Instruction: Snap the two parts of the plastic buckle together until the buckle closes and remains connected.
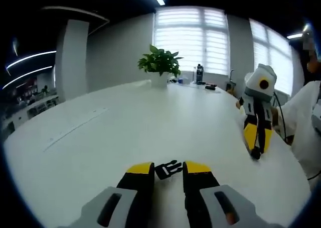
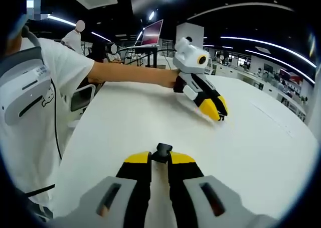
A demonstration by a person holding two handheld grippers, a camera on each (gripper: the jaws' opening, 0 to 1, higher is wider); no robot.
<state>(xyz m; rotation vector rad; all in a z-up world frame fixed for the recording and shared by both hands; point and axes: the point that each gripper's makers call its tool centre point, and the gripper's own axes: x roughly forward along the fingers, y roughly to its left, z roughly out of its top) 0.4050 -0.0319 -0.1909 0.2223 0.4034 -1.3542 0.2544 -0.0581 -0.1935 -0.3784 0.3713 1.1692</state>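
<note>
A black pronged buckle part (image 1: pixel 168 170) spans the gap between the yellow tips of my left gripper (image 1: pixel 168 166), which is shut on it just above the white table (image 1: pixel 125 122). In the right gripper view, my right gripper (image 2: pixel 160 157) is shut on the other black buckle part (image 2: pixel 161 150), pinched at its tips. The two grippers are well apart. The right gripper (image 1: pixel 256 151) shows at the right of the left gripper view, tips down on the table. The left gripper (image 2: pixel 216 110) shows across the table in the right gripper view, held by a person's arm (image 2: pixel 130 73).
A potted plant (image 1: pixel 160 62) and a dark bottle (image 1: pixel 199 73) stand at the far end of the table. The person in a white shirt (image 2: pixel 45 87) is at the table's edge. Bare white tabletop (image 2: pixel 150 112) lies between the grippers.
</note>
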